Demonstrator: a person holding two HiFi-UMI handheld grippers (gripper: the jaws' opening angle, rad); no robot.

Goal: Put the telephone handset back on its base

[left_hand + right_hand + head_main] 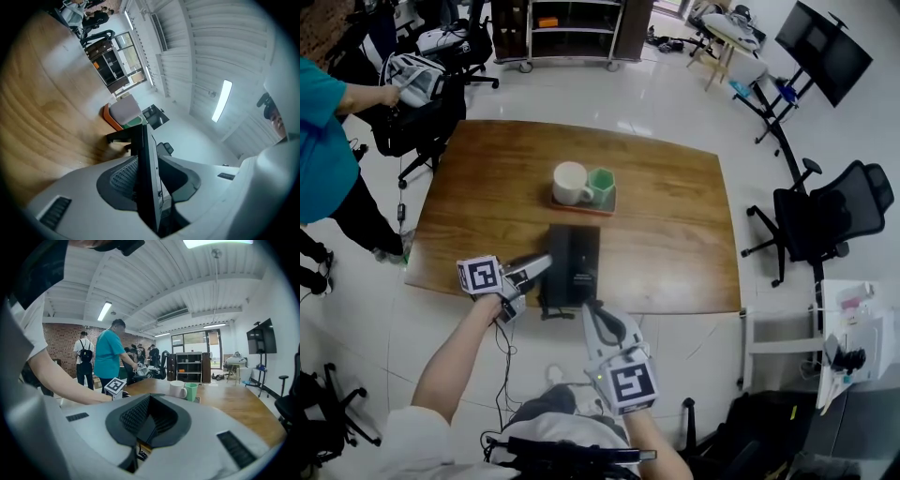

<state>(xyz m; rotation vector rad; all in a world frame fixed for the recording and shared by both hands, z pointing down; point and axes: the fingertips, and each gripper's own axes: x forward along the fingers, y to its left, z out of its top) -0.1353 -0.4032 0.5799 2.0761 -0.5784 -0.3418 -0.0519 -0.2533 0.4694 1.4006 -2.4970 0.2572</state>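
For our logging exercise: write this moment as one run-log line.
handset: lying on base, left side | left hand-held gripper: open, jaws around handset | right hand-held gripper: shut, empty

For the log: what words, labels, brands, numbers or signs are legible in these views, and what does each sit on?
No text can be read in any view.
Telephone: any markings on it are too small to read.
Marker cubes: black-and-white square patterns only, no letters or digits.
White mug and green cup: no print shows.
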